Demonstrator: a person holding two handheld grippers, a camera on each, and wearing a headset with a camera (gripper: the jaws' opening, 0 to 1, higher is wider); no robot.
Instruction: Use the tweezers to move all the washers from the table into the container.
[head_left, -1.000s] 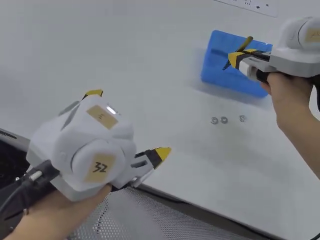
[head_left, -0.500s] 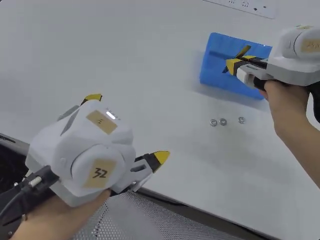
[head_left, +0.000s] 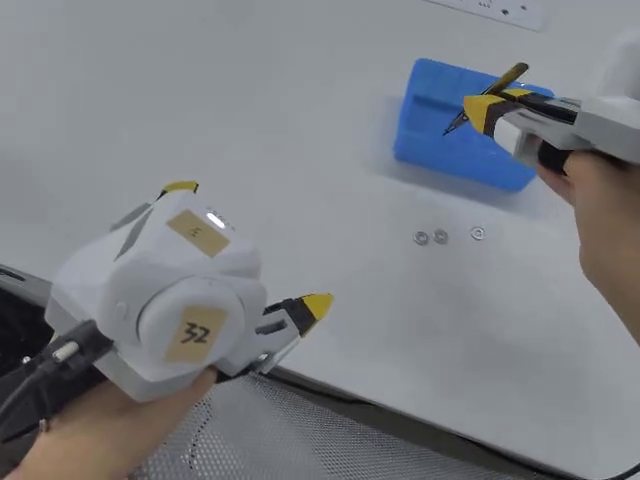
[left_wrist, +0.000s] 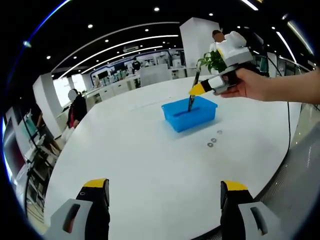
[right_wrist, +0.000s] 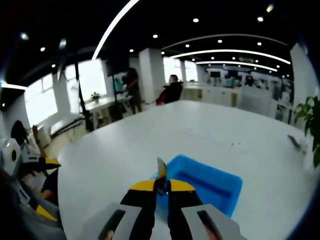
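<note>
Three washers lie on the table as before, just near of the container. The right gripper, clamped on the tweezers, has lifted slightly over it, possibly after a drop. The left gripper stays apart, near left.

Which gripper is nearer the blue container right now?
Right. The right gripper, shut on the tweezers, is above the blue container; the left gripper hangs open by the table's near edge, well short of it.
</note>
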